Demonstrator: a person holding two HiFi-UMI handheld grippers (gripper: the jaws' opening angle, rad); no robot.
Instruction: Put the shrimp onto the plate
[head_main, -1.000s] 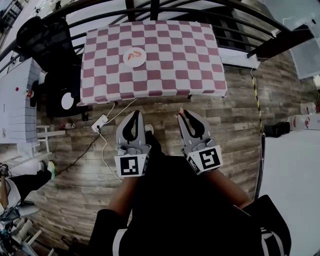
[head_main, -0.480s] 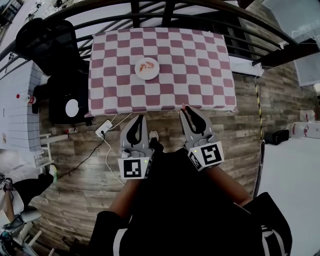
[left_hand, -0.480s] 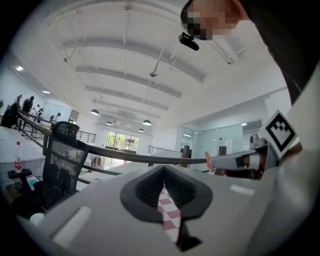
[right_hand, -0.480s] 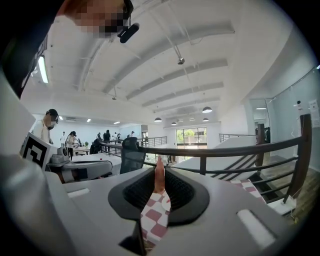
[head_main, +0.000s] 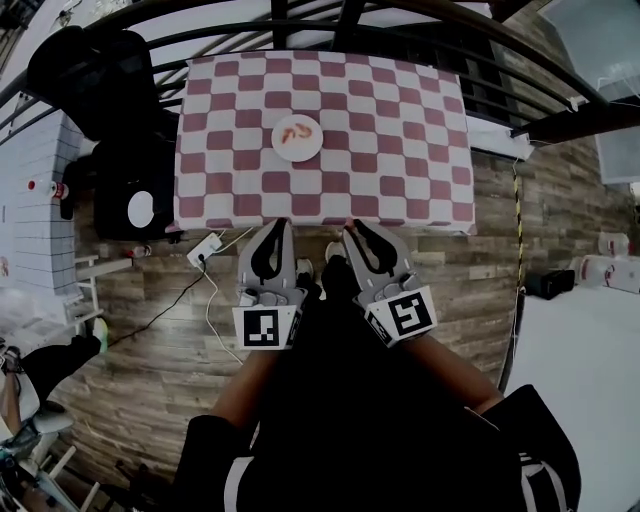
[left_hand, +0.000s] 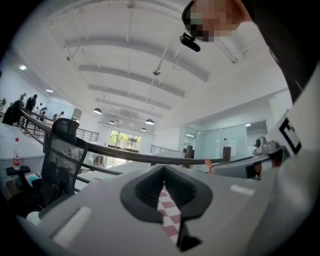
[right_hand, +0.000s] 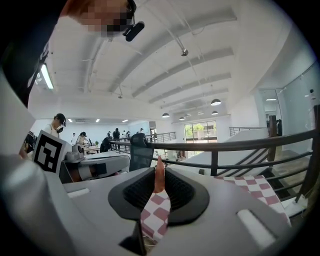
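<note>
Now I see the table (head_main: 400, 120) closer than a second ago: both tools came forward to its near edge, so delivery is only approaching. My right tool (head_main: 351, 230) pinches the pink shrimp (right_hand: 159, 179), not yet over the table. My left tool (head_main: 278, 226) is pressed together, empty. The plate (head_main: 310, 150) waits mid-table.

wood plank floor (head_main: 150, 380), black railing (right_hand: 240, 145), checkered table (head_main: 400, 130), black chair (head_main: 90, 70).
</note>
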